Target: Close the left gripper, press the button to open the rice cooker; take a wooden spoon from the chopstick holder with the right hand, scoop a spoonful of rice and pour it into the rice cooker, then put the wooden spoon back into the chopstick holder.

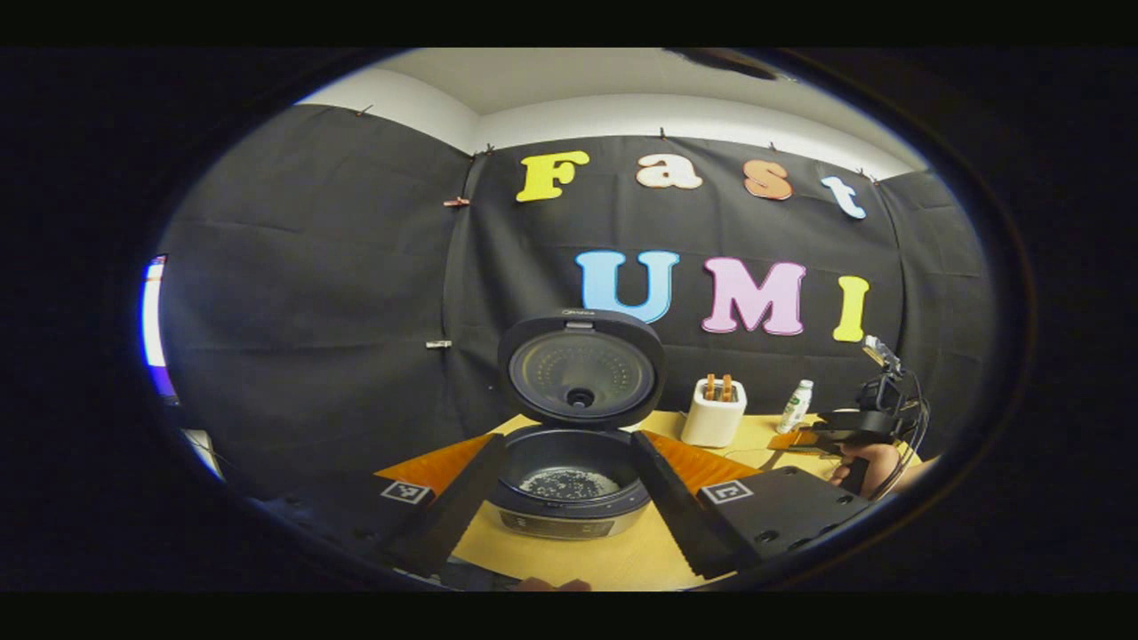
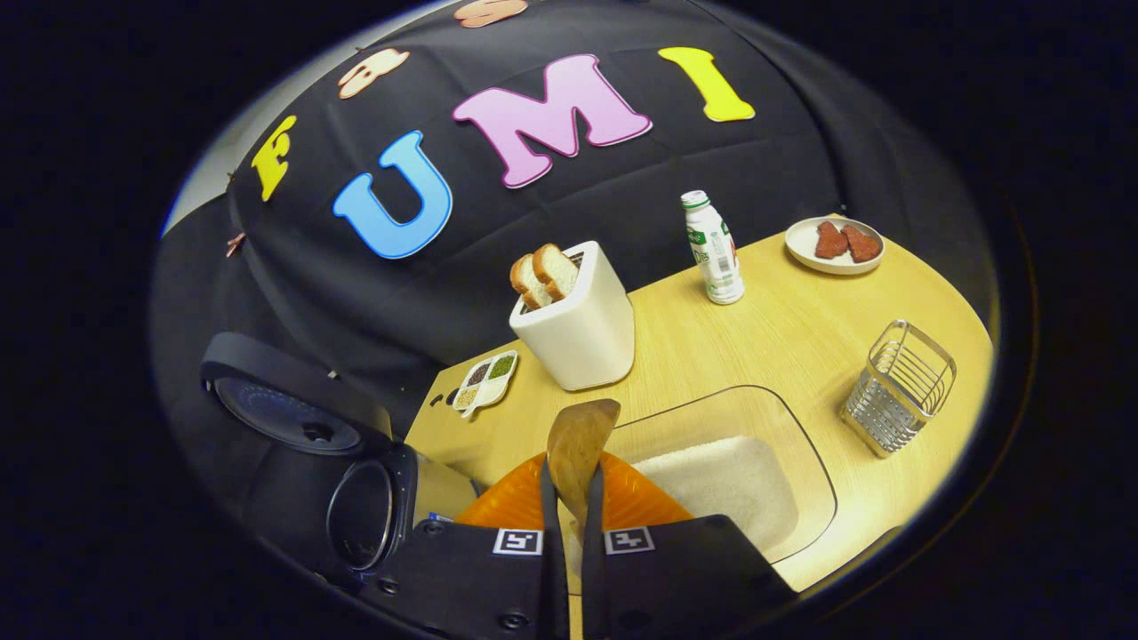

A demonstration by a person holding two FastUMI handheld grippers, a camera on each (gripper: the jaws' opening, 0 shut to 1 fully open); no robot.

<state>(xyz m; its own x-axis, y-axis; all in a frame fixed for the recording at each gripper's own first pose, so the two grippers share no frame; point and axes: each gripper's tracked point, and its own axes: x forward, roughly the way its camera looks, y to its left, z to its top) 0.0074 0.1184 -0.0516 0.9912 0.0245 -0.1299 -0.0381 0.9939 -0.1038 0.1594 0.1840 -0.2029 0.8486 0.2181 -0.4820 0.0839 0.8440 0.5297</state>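
Note:
In the left gripper view the rice cooker (image 1: 569, 498) stands open on the wooden table, its lid (image 1: 580, 369) upright and a little rice in the pot. My left gripper (image 1: 567, 440) is open, one finger on each side of the cooker. In the right gripper view my right gripper (image 2: 571, 524) is shut on the handle of the wooden spoon (image 2: 580, 444). The spoon's bowl looks empty and sits over the near-left edge of the clear rice container (image 2: 725, 480). The wire chopstick holder (image 2: 898, 387) stands empty to the right. The open cooker (image 2: 360, 502) lies to the left.
A white toaster (image 2: 578, 324) with bread slices, a small divided dish of grains (image 2: 484, 382), a white bottle (image 2: 713, 249) and a plate of red pieces (image 2: 834, 244) stand along the back. In the left gripper view a hand (image 1: 867, 462) holds the other gripper at the right.

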